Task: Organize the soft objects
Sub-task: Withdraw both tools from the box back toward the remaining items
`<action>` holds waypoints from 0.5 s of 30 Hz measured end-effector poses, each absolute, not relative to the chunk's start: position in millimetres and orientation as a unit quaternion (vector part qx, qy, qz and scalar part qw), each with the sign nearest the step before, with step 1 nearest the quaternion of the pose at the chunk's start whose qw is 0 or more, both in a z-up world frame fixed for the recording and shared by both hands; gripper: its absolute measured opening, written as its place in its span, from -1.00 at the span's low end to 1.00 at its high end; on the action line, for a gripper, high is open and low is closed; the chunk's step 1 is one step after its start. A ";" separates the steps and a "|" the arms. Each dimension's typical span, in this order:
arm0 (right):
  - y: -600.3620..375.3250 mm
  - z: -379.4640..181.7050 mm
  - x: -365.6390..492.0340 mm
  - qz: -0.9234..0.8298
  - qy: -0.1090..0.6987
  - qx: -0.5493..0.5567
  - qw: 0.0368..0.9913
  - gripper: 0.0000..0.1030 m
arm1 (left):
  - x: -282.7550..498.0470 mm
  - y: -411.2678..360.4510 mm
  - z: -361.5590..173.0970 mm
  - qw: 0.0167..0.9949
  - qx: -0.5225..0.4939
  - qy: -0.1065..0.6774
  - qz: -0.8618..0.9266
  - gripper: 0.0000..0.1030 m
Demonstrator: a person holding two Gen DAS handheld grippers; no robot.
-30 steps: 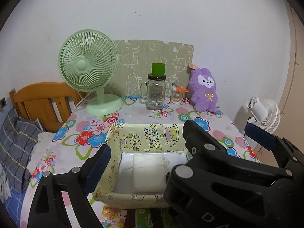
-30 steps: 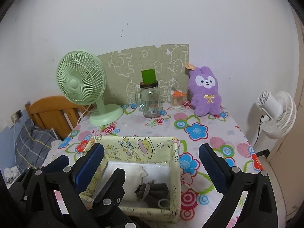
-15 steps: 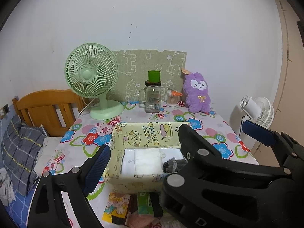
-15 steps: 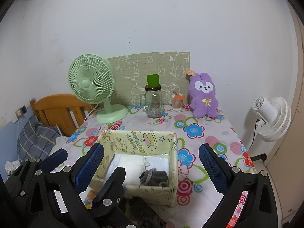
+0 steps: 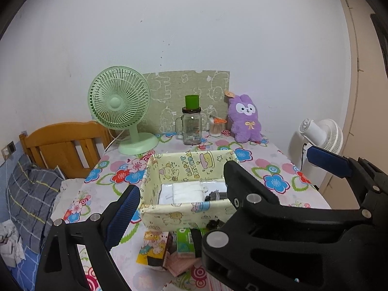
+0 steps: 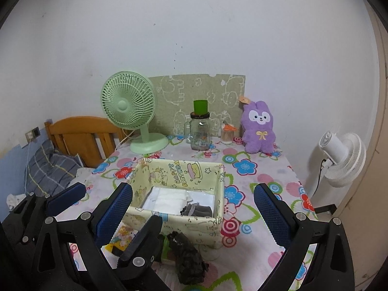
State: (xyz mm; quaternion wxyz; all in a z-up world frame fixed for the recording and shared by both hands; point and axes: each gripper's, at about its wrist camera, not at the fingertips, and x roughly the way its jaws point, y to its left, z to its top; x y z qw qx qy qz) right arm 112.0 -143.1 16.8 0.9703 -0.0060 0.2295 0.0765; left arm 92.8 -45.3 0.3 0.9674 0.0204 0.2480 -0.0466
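A yellow cartoon fabric bin [image 6: 194, 220] stands on the flowered table and holds folded white cloth [image 6: 167, 200] and a rolled grey sock [image 6: 197, 210]; the bin shows in the left wrist view [image 5: 179, 214] too. A dark crumpled cloth [image 6: 190, 262] lies on the table in front of the bin. My right gripper [image 6: 194, 214] is open and empty, held back above the bin's near side. My left gripper [image 5: 225, 189] is open and empty; the right gripper's body hides the bin's right part there. Small packets [image 5: 169, 247] lie before the bin.
A green desk fan [image 6: 132, 111], a glass jar with a green cup [image 6: 200, 131], a toothpick holder [image 6: 228, 134] and a purple plush rabbit [image 6: 259, 128] stand at the table's back. A wooden headboard [image 6: 82, 135] is left, a white fan [image 6: 339, 157] right.
Both grippers have drawn back and up from the bin, so it looks smaller and farther. The packets and dark cloth in front of the bin have come into view.
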 end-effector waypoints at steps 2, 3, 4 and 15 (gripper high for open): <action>-143.5 15.6 107.6 0.080 0.231 -0.007 0.970 0.97 | 87.7 -45.1 -1.5 0.967 0.019 0.250 -0.049 0.85; -144.0 14.6 105.3 0.085 0.231 -0.008 0.969 0.97 | 84.6 -44.7 -2.3 0.967 0.019 0.250 -0.051 0.85; -144.3 13.9 102.6 0.092 0.231 -0.008 0.969 0.97 | 82.3 -44.9 -3.4 0.967 0.020 0.250 -0.053 0.85; -146.7 -1.6 79.3 0.108 0.228 -0.005 0.968 0.97 | 62.1 -47.4 -18.5 0.965 0.023 0.252 -0.064 0.86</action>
